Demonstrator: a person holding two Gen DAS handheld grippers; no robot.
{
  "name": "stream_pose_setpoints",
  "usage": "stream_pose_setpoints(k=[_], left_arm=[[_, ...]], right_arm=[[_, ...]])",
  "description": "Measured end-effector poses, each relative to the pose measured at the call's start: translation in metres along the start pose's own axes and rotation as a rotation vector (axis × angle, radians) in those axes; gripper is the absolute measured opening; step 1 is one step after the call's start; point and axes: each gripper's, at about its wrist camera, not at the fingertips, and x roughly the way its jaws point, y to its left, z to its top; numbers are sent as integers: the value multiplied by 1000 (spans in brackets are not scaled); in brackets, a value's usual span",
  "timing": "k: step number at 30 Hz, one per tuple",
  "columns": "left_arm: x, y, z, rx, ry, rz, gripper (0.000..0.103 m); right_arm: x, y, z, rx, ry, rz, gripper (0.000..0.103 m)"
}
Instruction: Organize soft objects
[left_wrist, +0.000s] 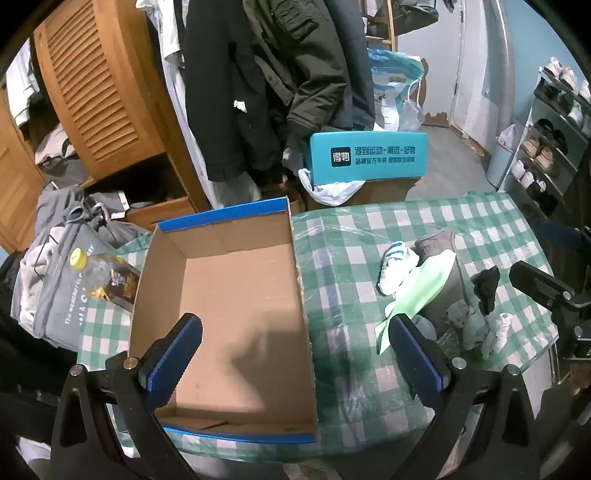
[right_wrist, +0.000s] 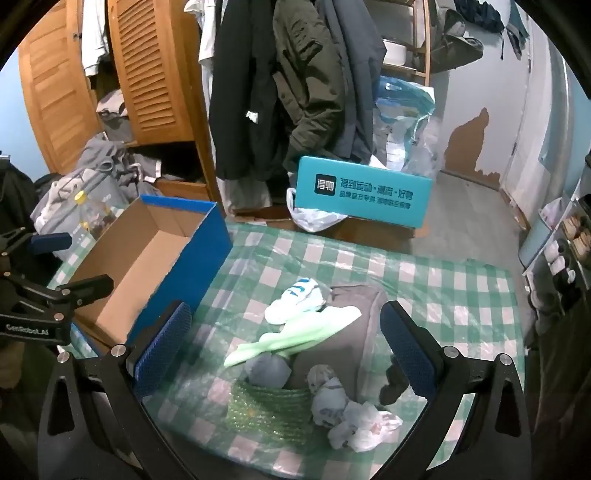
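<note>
here one box, two black socks

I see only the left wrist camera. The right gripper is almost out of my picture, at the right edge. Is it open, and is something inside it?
Observer: The right gripper is open, and nothing is between its pads. It points down at the pile of soft things.
Operator: What lies at the near edge of that pile? My view hides most of it.
Observer: A grey rolled piece, and just in front of it a green bubbly sheet lying flat.
Operator: Is the outer wall of the box plain cardboard?
Observer: No. The wall of the box that faces the pile is blue.
</note>
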Motion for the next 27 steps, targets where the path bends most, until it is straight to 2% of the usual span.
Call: stream_pose_setpoints(k=[27], left_arm=[[0,-3,-3,5,-5,-14,102]], right_arm=[[-3,-3,-1,0,7,-9,101]])
